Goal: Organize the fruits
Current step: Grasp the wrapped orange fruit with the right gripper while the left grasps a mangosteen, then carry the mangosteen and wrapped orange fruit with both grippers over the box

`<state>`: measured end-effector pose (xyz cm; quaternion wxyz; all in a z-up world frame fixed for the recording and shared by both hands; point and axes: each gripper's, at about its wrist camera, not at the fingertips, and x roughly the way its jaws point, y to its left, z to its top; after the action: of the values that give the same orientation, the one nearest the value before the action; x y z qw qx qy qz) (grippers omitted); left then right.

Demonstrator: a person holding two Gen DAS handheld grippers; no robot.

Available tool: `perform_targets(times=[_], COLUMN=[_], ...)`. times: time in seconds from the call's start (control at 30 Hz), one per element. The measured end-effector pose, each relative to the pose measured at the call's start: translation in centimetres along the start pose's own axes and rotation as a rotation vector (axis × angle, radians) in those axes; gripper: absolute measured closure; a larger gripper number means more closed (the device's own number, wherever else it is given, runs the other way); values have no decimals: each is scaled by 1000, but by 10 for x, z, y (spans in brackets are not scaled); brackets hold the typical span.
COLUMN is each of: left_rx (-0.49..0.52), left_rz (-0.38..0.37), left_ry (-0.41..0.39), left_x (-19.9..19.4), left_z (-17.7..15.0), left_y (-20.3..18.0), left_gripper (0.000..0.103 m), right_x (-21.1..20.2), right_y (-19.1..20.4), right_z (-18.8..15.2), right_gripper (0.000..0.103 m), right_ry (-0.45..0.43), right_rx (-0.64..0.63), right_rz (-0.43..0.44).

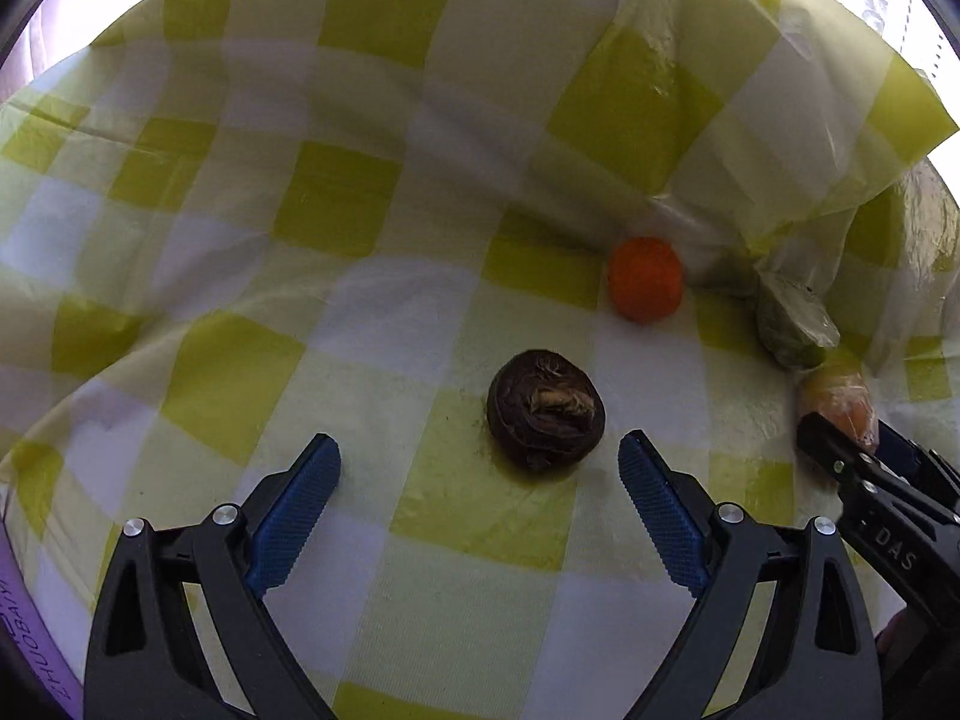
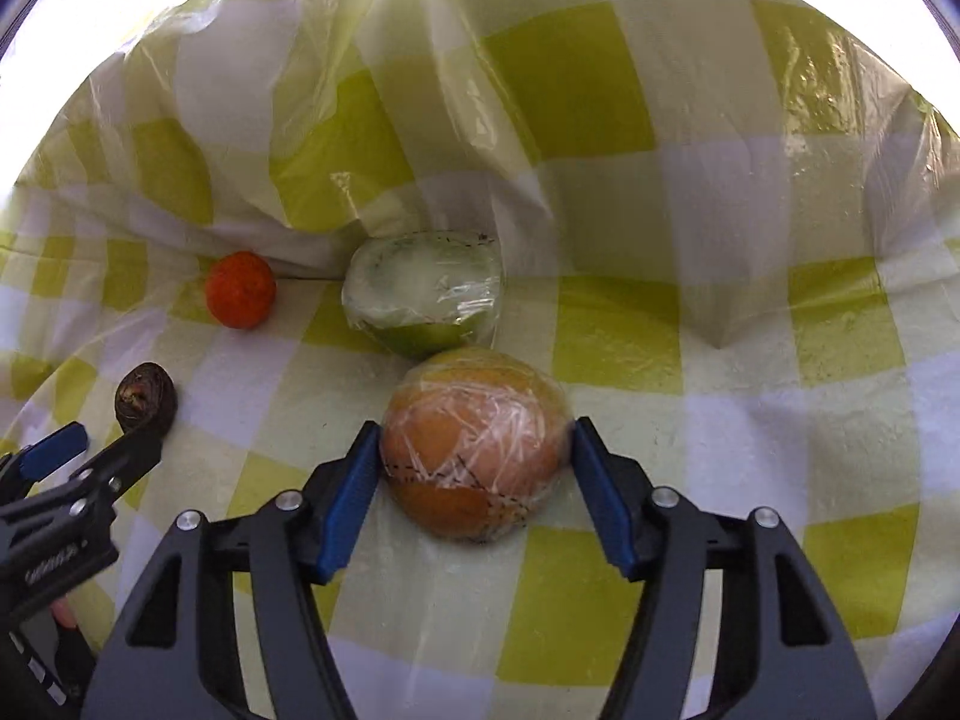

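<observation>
A dark brown round fruit (image 1: 546, 408) lies on the yellow-and-white checked cloth (image 1: 360, 360), just ahead of my left gripper (image 1: 480, 450). That gripper is open, its blue pads (image 1: 300, 516) wide apart on either side of the fruit's near edge. My right gripper (image 2: 477, 450) has both pads against the sides of an orange fruit wrapped in film (image 2: 474, 444). Behind it sits a film-wrapped green half fruit (image 2: 423, 294). A small bright orange fruit (image 2: 240, 290) rests further left. The dark fruit (image 2: 146, 402) and left gripper (image 2: 111, 438) show at the left of the right wrist view.
The cloth, covered with clear plastic, rises in big folds (image 2: 480, 90) behind the fruits like a wall. In the left wrist view the right gripper (image 1: 840, 444) shows at the right edge. A purple band (image 1: 36, 630) runs along the lower left.
</observation>
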<state>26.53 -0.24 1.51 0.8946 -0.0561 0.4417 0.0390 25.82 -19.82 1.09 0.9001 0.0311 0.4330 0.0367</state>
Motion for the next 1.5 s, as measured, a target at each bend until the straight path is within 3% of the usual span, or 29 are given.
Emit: perform_targets(times=[0.07, 0.13, 0.17, 0.47, 0.77, 0.9, 1.13, 1.5], left_rx=[18, 105, 134, 59, 42, 40, 103, 211], left_rz=[16, 28, 9, -73, -152, -165, -164, -164], left_ry=[-1, -17, -33, -134, -188, -170, -182, -221], left_x=[6, 6, 3, -53, -122, -144, -183, -228], left_z=[6, 4, 1, -59, -130, -158, -204, -256], left_y=[-4, -16, -20, -2, 25, 44, 66, 82], left_gripper=[21, 46, 65, 65, 65, 65, 65, 65], right_x=[-6, -8, -9, -28, -99, -128, -157, -193], right_y=[-8, -11, -13, -30, -2, 13, 43, 68], right_z=[0, 1, 1, -20, -105, -143, -189, -233], right_gripper=[39, 39, 39, 39, 39, 39, 39, 39], right_ry=[-20, -20, -27, -26, -49, -61, -63, -70], right_rx=[24, 43, 51, 62, 77, 96, 68, -8], right_rz=[18, 25, 25, 42, 112, 109, 125, 130])
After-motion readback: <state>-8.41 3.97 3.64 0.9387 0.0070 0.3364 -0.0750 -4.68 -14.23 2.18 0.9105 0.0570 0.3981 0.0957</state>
